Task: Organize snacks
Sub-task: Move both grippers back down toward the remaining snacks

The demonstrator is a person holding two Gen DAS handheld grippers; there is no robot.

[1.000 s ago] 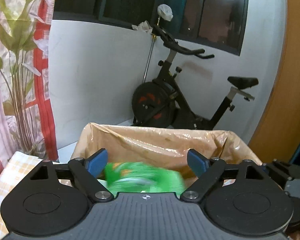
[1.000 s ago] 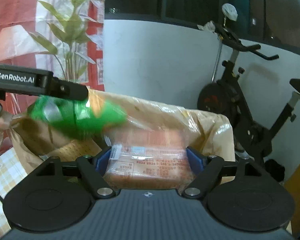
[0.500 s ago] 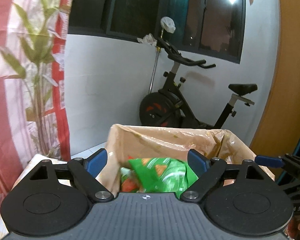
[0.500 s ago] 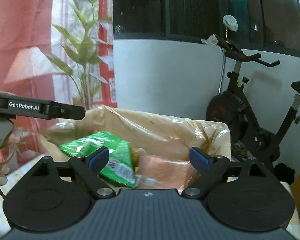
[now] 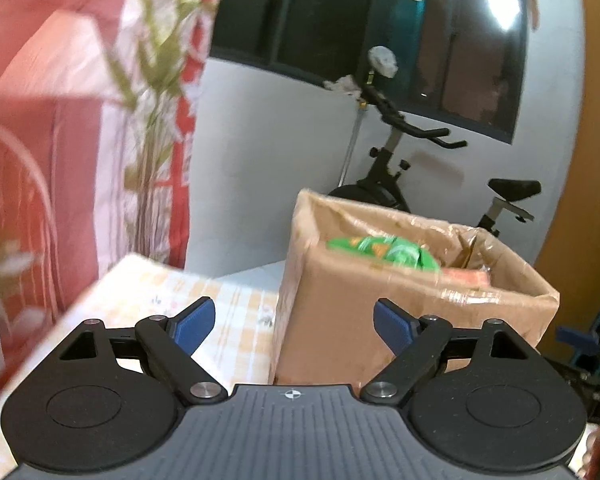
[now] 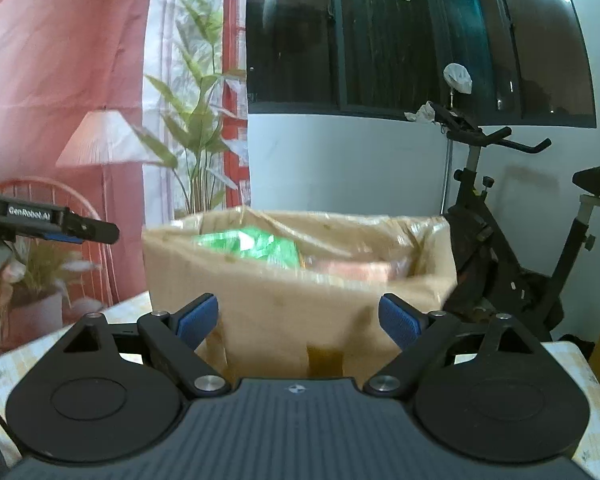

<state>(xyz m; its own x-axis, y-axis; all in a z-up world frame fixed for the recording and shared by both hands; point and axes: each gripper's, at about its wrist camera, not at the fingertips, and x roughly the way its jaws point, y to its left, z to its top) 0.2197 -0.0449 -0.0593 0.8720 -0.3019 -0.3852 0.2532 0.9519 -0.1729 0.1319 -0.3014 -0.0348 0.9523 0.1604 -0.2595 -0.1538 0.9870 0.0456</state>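
Observation:
A brown cardboard box (image 5: 380,296) stands on the checked tablecloth (image 5: 228,312). Inside lie a green snack bag (image 5: 384,250) and an orange snack pack (image 5: 466,276). My left gripper (image 5: 294,324) is open and empty, level with the box's near left corner. The box also shows in the right wrist view (image 6: 300,300), with the green bag (image 6: 252,246) and orange pack (image 6: 352,270) inside. My right gripper (image 6: 299,320) is open and empty in front of the box's near wall. The left gripper's tip (image 6: 84,230) shows at the left of that view.
A black exercise bike (image 6: 508,240) stands behind the box against the white wall. A red and floral curtain (image 6: 100,100) hangs at the left. The right gripper's tip (image 5: 580,340) shows at the right edge of the left wrist view.
Both grippers have drawn back and down from above the box; it now shows from outside. The green bag and orange pack, released earlier, lie in the box.

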